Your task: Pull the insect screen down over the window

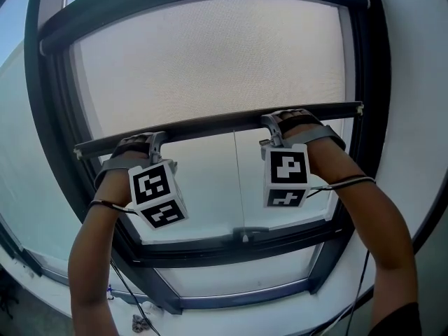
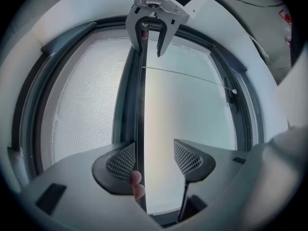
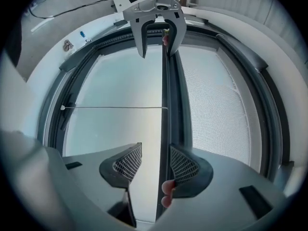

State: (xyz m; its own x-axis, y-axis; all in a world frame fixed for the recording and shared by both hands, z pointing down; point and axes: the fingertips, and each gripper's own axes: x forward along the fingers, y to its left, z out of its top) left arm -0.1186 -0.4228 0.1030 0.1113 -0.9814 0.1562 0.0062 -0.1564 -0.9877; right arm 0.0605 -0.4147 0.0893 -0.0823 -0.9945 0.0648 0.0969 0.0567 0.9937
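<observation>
The grey mesh insect screen point(image 1: 210, 61) covers the upper part of the window and ends in a dark bottom bar point(image 1: 217, 123). My left gripper point(image 1: 155, 143) and right gripper point(image 1: 274, 127) both reach over that bar from the room side. In the left gripper view the bar point(image 2: 141, 105) runs between the open jaws of the left gripper point(image 2: 154, 146), against the left pad point(image 2: 121, 160) and apart from the other. In the right gripper view the bar point(image 3: 165, 105) lies beside the right pad point(image 3: 185, 166) of the open right gripper point(image 3: 155, 148). A person's fingertips rest on the bar at each gripper.
A thin pull cord point(image 3: 115, 107) hangs from the bar with a small bead point(image 3: 62, 107) at its end. Below the bar is bare glass, then the dark lower window frame point(image 1: 231, 247) with a handle point(image 1: 245, 235). White wall surrounds the window; cables trail from my wrists.
</observation>
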